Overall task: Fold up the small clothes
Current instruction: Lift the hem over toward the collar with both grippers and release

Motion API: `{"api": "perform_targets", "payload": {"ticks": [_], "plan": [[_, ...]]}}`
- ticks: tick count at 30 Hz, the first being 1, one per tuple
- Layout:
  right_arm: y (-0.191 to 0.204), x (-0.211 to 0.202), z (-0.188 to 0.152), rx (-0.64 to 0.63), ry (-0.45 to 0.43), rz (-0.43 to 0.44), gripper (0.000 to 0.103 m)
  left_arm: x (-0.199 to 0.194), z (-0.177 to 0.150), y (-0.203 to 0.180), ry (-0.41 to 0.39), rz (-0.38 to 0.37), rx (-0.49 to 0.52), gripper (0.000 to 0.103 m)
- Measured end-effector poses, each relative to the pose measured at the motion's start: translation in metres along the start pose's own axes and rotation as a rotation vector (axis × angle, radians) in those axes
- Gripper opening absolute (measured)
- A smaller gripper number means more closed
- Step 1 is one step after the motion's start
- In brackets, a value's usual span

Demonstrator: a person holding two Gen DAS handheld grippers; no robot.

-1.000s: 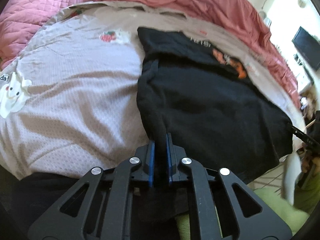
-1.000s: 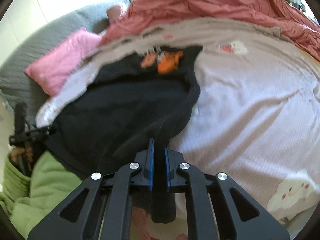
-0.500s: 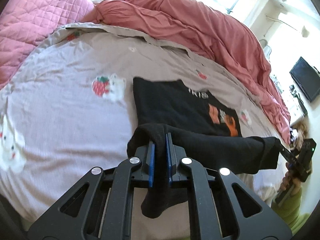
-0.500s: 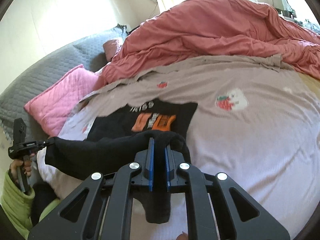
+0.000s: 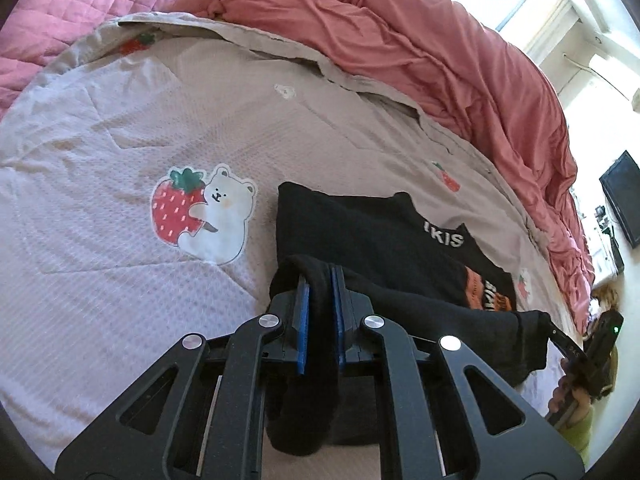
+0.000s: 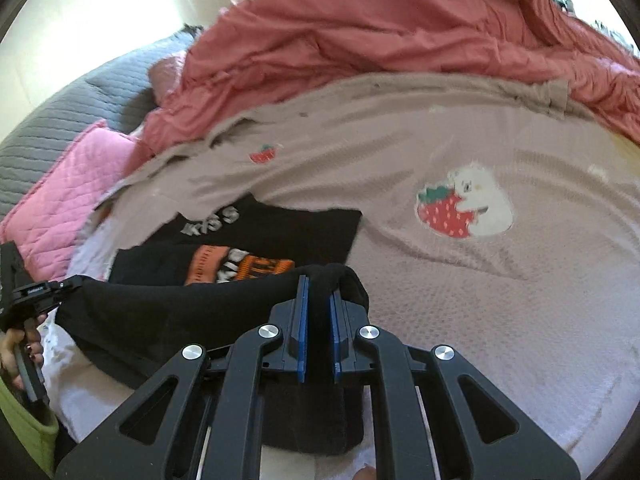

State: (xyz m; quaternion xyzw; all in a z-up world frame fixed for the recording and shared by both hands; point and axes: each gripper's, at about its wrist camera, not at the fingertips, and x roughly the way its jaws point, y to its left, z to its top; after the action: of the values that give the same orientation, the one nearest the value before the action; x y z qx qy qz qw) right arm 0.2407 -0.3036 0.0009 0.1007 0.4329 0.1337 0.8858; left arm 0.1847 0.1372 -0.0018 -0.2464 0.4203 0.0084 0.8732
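Left wrist view: left gripper [image 5: 319, 276], jaws clamped on the black T-shirt's [image 5: 372, 236] lifted hem; printed half lies on the mauve strawberry-bear blanket [image 5: 120, 280]. Right wrist view: right gripper [image 6: 318, 286] likewise pinches the hem, shirt mid-blanket below the red duvet [image 6: 400, 28].

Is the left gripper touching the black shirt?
Touching. The left wrist view shows the left gripper with its blue pads clamped on a bunched edge of the black shirt.
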Motion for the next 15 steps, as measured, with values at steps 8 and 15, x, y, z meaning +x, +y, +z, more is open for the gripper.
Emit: {"api": "perform_targets", "payload": {"ticks": [8,15], "plan": [[0.006,-0.012,-0.007,-0.008,-0.025,-0.044,0.035,-0.020,-0.014,0.027,-0.089,-0.067,-0.048,0.033],[0.043,-0.068,-0.035,-0.176,-0.112,-0.061,0.064,-0.064,-0.040,0.014,-0.164,-0.112,-0.011,0.055]]}}
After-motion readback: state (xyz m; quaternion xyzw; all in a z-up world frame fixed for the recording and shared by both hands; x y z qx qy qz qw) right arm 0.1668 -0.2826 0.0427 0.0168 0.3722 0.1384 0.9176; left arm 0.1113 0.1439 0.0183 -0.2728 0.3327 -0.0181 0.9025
